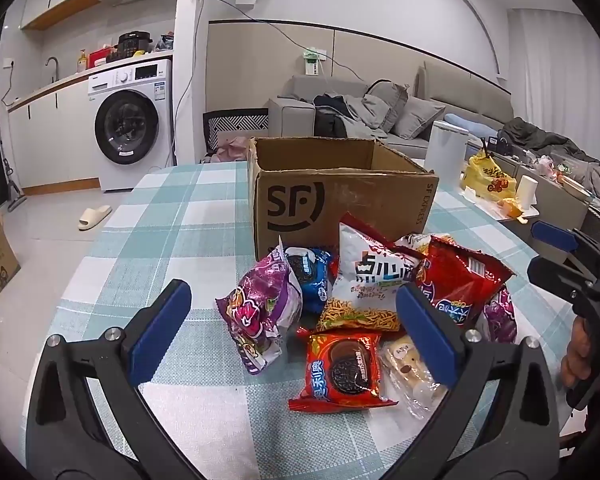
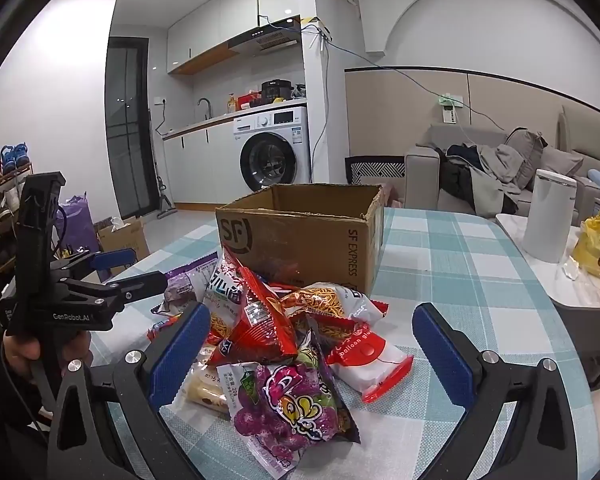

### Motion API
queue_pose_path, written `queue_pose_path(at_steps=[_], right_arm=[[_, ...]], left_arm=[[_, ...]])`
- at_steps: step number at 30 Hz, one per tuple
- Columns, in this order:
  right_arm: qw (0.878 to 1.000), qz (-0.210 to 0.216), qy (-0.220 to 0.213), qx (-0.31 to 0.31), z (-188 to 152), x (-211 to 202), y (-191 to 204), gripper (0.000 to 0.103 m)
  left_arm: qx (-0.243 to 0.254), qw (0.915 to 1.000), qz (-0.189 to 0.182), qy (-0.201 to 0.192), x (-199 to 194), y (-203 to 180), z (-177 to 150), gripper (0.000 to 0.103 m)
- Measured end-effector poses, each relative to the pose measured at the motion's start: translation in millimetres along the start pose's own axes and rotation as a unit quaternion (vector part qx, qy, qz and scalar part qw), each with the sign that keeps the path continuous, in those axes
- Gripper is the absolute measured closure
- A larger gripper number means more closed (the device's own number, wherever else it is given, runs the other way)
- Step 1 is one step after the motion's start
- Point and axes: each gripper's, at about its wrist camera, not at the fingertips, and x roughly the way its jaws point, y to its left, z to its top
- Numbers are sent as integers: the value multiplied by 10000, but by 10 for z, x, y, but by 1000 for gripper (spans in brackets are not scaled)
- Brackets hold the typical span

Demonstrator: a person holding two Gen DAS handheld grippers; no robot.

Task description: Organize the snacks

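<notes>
Gaping wide, the left tongs (image 1: 292, 330) and right tongs (image 2: 310, 354) hold nothing above the snack pile (image 1: 364, 304) on the checked surface (image 1: 172, 232). Nearest lies one red Oreo pack (image 1: 342, 370), then one blue (image 1: 312, 276). Beyond stands one open carton (image 1: 340, 196) printed "SF EXPRESS".

Both wrist views low over table, facing snack pile (image 1: 352, 316) and cardboard box (image 1: 340, 200) — left-side, right-side angles.
</notes>
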Motion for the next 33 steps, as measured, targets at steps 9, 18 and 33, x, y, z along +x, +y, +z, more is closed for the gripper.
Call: queue_pose_path(at_steps=[9,18,33], right_arm=[[10000,22,16,-8,-17,21,33,0],[9999,124,69,-15,-19,60,37,0],[9999,135,96,-25,-18,87,23,0]], left_arm=[[-37,10000,11,-1,-5,27,13,1],[-40,10000,16,-7,-4,26,8,1],[-35,10000,23,-5,-6,31,2,1]])
